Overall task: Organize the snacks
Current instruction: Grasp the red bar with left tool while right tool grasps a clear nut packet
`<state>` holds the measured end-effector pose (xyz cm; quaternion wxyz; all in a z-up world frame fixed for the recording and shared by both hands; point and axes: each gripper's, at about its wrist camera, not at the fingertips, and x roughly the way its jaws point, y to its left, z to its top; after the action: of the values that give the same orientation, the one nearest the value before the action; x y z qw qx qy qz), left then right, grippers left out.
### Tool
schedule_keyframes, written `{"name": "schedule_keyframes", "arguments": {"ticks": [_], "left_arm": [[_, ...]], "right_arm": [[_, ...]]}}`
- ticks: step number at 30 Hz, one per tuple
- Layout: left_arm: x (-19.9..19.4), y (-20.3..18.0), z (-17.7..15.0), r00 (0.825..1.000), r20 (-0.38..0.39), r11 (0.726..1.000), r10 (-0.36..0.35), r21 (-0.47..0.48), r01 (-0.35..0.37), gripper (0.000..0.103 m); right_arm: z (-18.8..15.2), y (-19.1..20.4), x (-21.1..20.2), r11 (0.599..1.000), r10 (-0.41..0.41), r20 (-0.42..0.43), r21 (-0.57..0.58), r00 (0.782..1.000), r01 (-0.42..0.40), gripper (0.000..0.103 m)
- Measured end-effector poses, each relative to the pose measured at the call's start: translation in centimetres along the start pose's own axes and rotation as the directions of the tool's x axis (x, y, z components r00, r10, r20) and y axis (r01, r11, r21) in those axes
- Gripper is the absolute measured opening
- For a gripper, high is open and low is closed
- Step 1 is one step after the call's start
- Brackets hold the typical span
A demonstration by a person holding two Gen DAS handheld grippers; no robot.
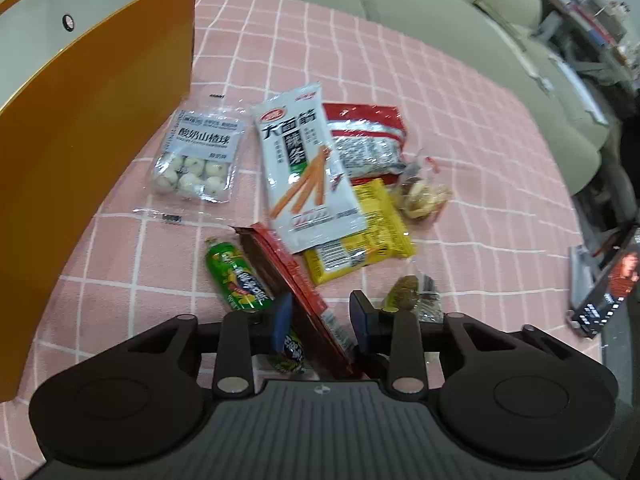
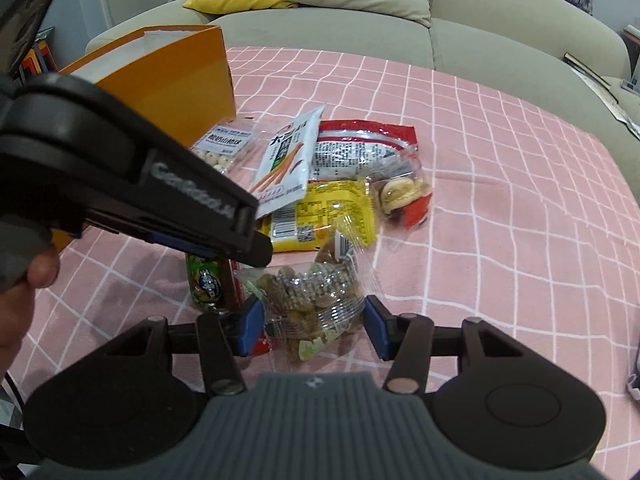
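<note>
Working over the pink checked tablecloth [image 1: 460, 128], we've got the orange box [image 1: 100, 128] standing open at the far left of the snack pile, w/ a beige sofa [image 2: 480, 28] behind. That box looks like the likely drop spot, judging from the task.

Snacks lie loose, most overlapping: white spicy-strip packet [image 1: 304, 168] on top of the yellow packet [image 1: 360, 236] and the red-and-white packet [image 1: 364, 132]; the yoghurt hawthorn ball bag [image 1: 200, 156] lies apart, nearest the box.

Key relation for us: the flat red-brown packet [image 1: 296, 284] stands on edge betw. the left gripper [image 1: 320, 320] jaws, long axis running away from the camera toward the pile. Jaws are narrowed round it, but whether both pads press we can't tell; the right pad seems to stand off a bit. The green tube [image 1: 236, 280] lies just beside it, left, roughly parallel.

Right gripper [image 2: 312, 328] brackets the clear bag of mixed dried fruit [image 2: 316, 300], pads at either flank, prob. touching the film; firm clamp or not, can't tell.

Left hand's nearer the box, so its packet should go first, we reckon.
</note>
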<state>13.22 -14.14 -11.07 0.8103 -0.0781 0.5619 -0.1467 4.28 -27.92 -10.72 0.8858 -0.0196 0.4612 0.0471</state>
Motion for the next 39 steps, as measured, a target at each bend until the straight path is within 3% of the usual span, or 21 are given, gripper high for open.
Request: {"name": "schedule_keyframes", "arguments": {"ticks": [5,10,15,17,18,27,39], "left_arm": [[1.6,-0.3,0.2,0.995,-0.069,0.997,0.076,-0.005,-0.077,0.04],[2.1,-0.2,0.2,0.994,-0.063,0.995,0.093,-0.019,-0.094,0.055],[2.6,-1.5,0.3,0.987,-0.06,0.988,0.152,0.012,-0.151,0.059],[2.6,-2.0,0.1,0.982,-0.054,0.983,0.179,0.038,-0.178,0.051],[2.6,-2.1,0.0,0.981,-0.048,0.981,0.188,0.051,-0.186,0.043],[2.3,-0.8,-0.3,0.985,-0.047,0.986,0.163,0.05,-0.161,0.028],[-0.7,0.1,-1.6,0.991,-0.041,0.989,0.124,0.085,-0.12,0.026]], "right_arm": [[0.0,0.0,0.1,1.0,0.006,-0.001,0.004,1.0,-0.006,0.051],[-0.2,0.0,0.1,1.0,0.008,0.001,-0.004,1.0,-0.008,0.052],[-0.3,0.1,0.0,1.0,0.009,0.001,-0.013,1.0,-0.009,0.052],[-0.3,0.1,-0.1,1.0,0.01,0.0,-0.013,1.0,-0.01,0.052],[-0.4,0.2,-0.1,1.0,0.009,0.0,-0.013,1.0,-0.009,0.052],[-0.3,0.3,-0.2,1.0,0.008,-0.006,-0.014,1.0,-0.008,0.052],[0.1,0.4,-0.3,1.0,0.017,-0.032,-0.022,0.999,-0.018,0.052]]}}
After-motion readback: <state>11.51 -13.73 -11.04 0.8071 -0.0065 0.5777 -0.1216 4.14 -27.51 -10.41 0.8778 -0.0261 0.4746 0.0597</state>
